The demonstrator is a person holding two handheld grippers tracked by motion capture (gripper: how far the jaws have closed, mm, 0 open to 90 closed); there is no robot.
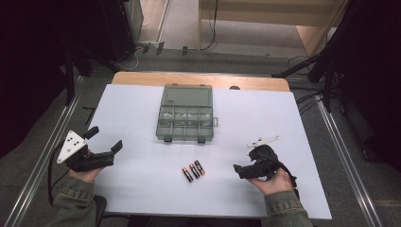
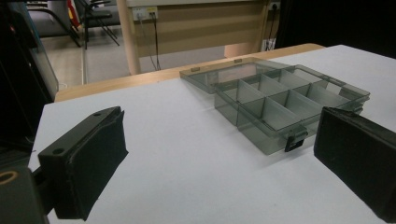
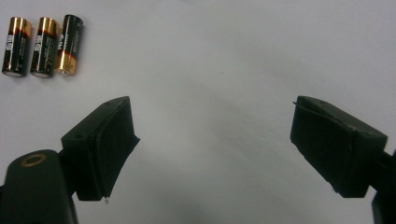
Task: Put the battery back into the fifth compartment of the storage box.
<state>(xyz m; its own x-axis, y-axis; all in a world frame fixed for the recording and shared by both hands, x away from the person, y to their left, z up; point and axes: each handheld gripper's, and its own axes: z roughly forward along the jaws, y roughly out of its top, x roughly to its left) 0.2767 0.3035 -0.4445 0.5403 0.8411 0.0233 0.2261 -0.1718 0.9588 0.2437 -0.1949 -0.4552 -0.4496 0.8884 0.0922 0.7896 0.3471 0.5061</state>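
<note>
Three batteries [image 1: 193,170] lie side by side on the white surface [image 1: 142,189], just in front of the open compartment box [image 1: 185,124]. The right gripper [image 1: 238,170] hovers near them, jaws apart and empty. The left gripper [image 1: 105,138], well apart from them, also gapes, seemingly resting low over the surface.

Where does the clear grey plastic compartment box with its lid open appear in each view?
High view: clear grey plastic compartment box at table centre, beyond the three batteries.
Left gripper view: box upper right, above the right-hand jaw.
Right gripper view: not in it.
Shared landmark: the white tabletop.
</note>
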